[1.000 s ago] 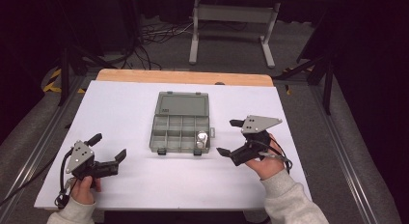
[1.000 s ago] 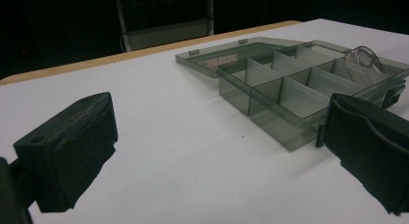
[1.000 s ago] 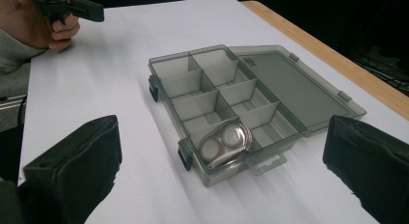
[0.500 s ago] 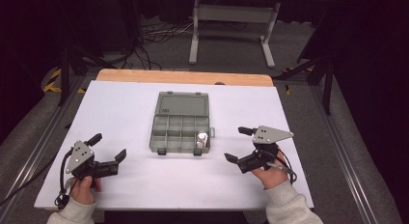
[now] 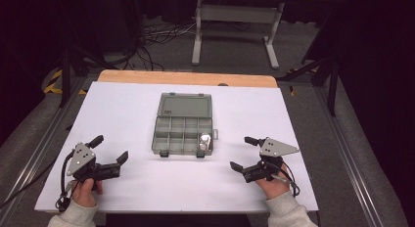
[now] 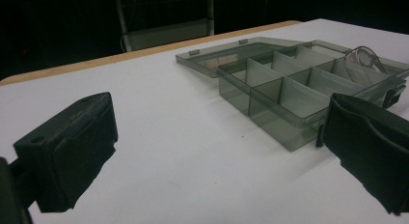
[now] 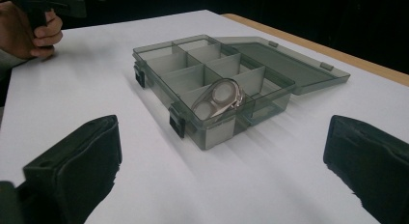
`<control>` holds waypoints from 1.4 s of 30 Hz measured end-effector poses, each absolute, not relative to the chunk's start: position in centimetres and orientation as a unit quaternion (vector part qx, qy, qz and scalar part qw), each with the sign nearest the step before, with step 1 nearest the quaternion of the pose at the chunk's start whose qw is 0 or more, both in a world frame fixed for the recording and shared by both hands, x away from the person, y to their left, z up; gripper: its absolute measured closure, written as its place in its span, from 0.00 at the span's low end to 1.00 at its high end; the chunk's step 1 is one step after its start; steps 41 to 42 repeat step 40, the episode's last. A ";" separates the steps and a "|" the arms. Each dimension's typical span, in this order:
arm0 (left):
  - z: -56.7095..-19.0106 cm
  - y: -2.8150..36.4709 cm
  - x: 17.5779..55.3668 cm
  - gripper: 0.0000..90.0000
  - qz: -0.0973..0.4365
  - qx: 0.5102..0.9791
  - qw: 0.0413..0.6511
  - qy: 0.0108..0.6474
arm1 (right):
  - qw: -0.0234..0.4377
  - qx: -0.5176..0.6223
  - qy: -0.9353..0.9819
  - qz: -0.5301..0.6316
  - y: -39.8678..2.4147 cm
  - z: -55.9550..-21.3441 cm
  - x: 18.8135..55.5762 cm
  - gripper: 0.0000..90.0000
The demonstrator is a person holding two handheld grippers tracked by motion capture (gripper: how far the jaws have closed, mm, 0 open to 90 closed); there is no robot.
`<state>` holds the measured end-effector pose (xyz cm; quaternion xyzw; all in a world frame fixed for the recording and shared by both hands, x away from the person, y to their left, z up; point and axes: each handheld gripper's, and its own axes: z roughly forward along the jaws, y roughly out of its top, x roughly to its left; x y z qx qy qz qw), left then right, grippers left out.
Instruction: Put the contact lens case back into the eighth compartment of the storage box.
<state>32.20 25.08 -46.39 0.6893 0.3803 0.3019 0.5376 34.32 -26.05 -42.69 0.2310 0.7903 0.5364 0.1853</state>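
A grey see-through compartment box lies mid-table, its lid folded flat on the far side. A shiny metal piece rests in the near right compartment. My left gripper is open, low over the table left of the box, which sits ahead and to the right in the left gripper view. My right gripper is open to the right of the box and nearer the front edge. In the right gripper view its jaws stand wide apart, short of the box and the metal piece. Both grippers hold nothing.
The white table surface has a wooden strip along its far edge. A metal stand and cables lie on the floor beyond. The person's other hand shows far off in the right gripper view.
My right gripper has drawn back from the box toward the front edge and slightly right, still open. The left gripper and the box have not moved.
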 end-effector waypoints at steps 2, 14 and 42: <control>-46.4 25.1 32.2 0.00 0.302 0.689 0.538 0.380 | 0.185 0.233 0.789 0.538 -26.1 -42.9 34.3 0.01; -46.4 25.0 32.2 0.00 0.301 0.690 0.539 0.376 | 0.181 0.269 0.782 0.532 -27.2 -45.1 34.1 0.00; -46.4 25.1 32.2 0.00 0.299 0.688 0.544 0.375 | 0.192 0.268 0.784 0.526 -27.2 -45.4 34.2 0.00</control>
